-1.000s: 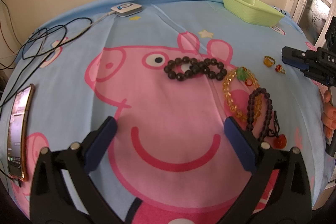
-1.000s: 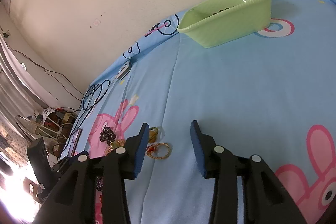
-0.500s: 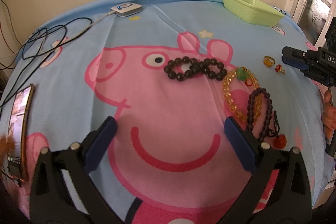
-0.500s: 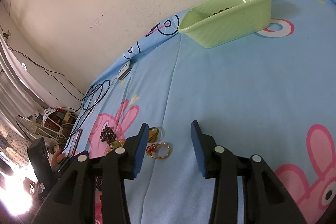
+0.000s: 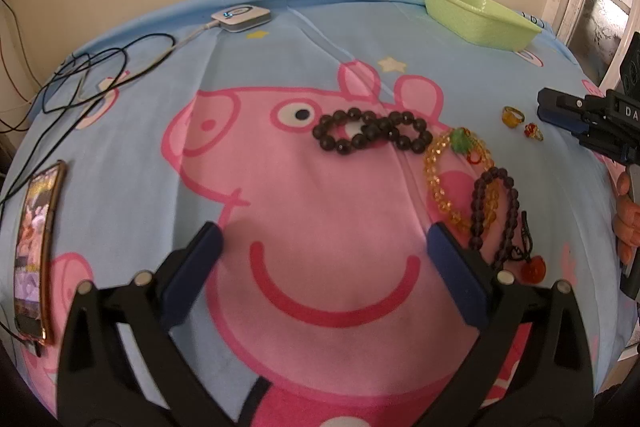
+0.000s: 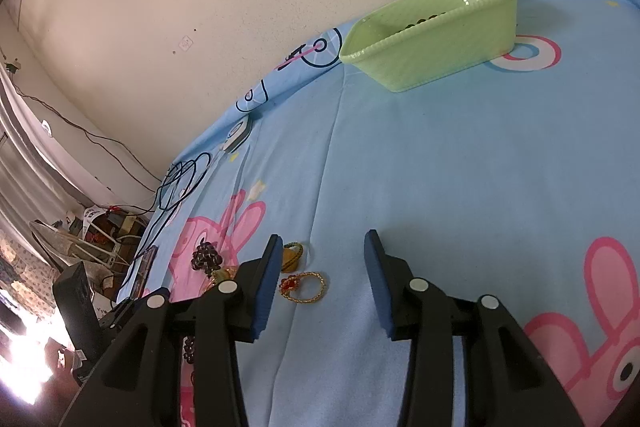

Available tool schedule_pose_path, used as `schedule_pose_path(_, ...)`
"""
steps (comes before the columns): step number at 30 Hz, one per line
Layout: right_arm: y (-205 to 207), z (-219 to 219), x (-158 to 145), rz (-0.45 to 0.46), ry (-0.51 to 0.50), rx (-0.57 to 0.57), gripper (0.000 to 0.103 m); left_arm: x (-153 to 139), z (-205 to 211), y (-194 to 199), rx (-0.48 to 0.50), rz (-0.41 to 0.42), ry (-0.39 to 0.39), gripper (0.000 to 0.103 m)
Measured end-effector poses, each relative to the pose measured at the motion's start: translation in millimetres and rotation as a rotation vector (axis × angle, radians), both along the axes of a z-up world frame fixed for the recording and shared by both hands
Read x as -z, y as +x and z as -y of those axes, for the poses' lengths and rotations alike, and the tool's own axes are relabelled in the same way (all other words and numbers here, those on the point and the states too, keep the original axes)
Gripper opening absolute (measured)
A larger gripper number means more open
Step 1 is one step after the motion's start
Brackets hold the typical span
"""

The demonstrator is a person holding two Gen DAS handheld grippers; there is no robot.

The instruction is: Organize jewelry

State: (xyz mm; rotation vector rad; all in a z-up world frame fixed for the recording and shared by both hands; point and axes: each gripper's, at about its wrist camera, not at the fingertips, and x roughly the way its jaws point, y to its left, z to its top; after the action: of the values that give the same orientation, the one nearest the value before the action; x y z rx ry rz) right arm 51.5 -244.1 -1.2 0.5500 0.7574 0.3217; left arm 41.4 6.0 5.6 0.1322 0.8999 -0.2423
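While our right gripper [image 6: 320, 259] hovers with its jaws apart over the blue sheet [image 6: 460, 187], the gold ring with a red stone [image 6: 303, 287] lies just ahead of the left finger, and that finger half hides the amber ring [image 6: 291, 255]. Our left gripper [image 5: 320, 241] is spread wide and grips nothing, low over the pink pig print. Beyond it lie the dark bead bracelet [image 5: 372, 135], the amber bead bracelet [image 5: 444, 179] and the purple bead strand [image 5: 508, 215], whose lower end passes behind the right finger. Only the right wrist view looks into the green basket [image 6: 432, 43], where a few dark beads show above the rim; we cannot make out more. Only the left wrist view shows the phone [image 5: 36, 247] at the sheet's edge, cut off low down. Since half a second ago nothing has shifted; both grippers stay as they were
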Motion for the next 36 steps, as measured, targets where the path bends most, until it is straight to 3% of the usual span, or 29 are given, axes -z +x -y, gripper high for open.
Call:
schedule_pose_path(17, -6.2, 0.4, -1.0, 0.023, 0.024, -0.019, 0.027, -0.2, -0.1, -0.4, 0.0, 0.002, -0.001, 0.098)
schedule_pose_path(36, -7.4, 0.4, -1.8, 0.024, 0.019, -0.017, 0.028, -0.4, -0.1, -0.4, 0.0, 0.003, -0.001, 0.098)
